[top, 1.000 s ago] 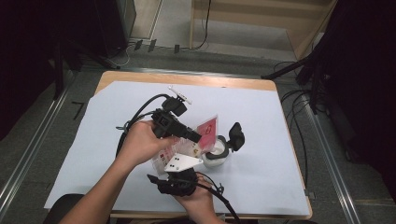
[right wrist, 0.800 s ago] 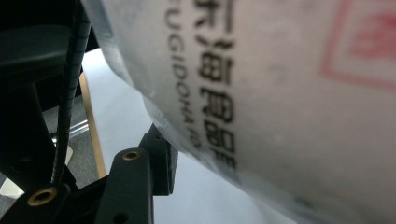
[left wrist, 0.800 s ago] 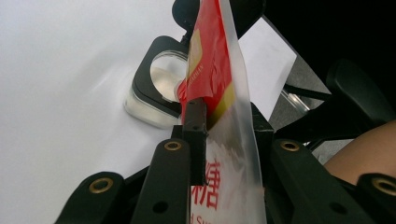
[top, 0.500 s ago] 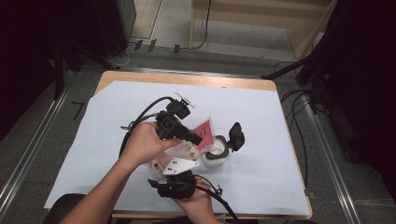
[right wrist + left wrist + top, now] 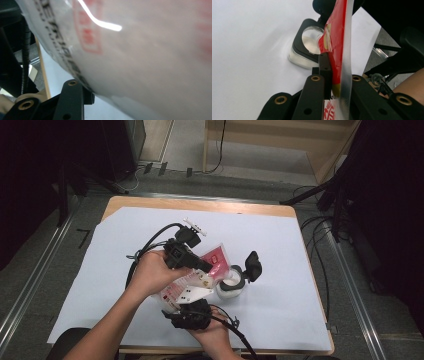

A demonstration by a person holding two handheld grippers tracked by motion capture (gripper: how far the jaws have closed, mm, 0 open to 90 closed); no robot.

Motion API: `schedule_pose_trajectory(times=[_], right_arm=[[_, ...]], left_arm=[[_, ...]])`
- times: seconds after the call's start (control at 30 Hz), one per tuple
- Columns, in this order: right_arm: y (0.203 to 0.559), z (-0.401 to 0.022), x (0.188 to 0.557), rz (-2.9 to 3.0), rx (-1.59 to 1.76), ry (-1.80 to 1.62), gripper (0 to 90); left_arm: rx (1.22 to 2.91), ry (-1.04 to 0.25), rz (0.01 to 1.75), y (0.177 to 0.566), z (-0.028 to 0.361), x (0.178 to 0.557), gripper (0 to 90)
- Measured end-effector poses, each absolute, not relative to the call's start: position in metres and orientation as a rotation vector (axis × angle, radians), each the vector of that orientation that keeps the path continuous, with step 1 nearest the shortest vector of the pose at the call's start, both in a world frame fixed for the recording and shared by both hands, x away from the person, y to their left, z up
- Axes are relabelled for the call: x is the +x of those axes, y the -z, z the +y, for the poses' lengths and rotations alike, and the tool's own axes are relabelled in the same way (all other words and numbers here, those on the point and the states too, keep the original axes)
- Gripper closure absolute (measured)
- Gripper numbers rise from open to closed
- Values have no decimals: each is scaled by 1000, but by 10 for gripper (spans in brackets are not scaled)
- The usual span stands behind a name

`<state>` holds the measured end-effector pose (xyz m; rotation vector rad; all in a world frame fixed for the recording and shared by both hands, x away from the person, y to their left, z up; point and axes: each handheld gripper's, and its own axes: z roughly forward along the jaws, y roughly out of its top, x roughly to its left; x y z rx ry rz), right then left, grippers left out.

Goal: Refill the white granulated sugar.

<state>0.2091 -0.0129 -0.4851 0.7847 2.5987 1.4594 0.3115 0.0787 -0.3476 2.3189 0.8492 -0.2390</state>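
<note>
A red and white pouch (image 5: pixel 216 257) hangs tilted over a clear jar (image 5: pixel 231 289) whose black flip lid (image 5: pixel 253 265) stands open. My left gripper (image 5: pixel 204 267) is shut on the pouch's upper edge, and its jaws have just closed tight on it. In the left gripper view the red pouch (image 5: pixel 337 37) is pinched edge-on between the jaws, with the jar's mouth (image 5: pixel 310 42) just beyond. My right gripper (image 5: pixel 193 313), near the table's front edge, holds the pouch's white lower end (image 5: pixel 187 292). The pouch (image 5: pixel 150 62) presses against the jaw in the right gripper view.
A white paper sheet (image 5: pixel 100 270) covers the wooden table (image 5: pixel 200 205). A black cable (image 5: pixel 150 242) loops from the left gripper across the sheet. Metal rails and cables run along the floor on both sides.
</note>
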Motion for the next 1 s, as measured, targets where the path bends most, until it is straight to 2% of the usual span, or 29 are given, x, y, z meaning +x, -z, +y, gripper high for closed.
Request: schedule_pose_trajectory(times=[0.1, 0.73, 1.0], right_arm=[[483, -16, 214, 2569, 791, -1452, 569], [474, -40, 239, 2455, 940, -1492, 532], [471, -50, 249, 2431, 1032, -1499, 528]], left_arm=[[2284, 204, 837, 341, 86, 312, 895], [2117, 201, 806, 313, 132, 315, 900], [2116, 165, 770, 306, 140, 310, 900]])
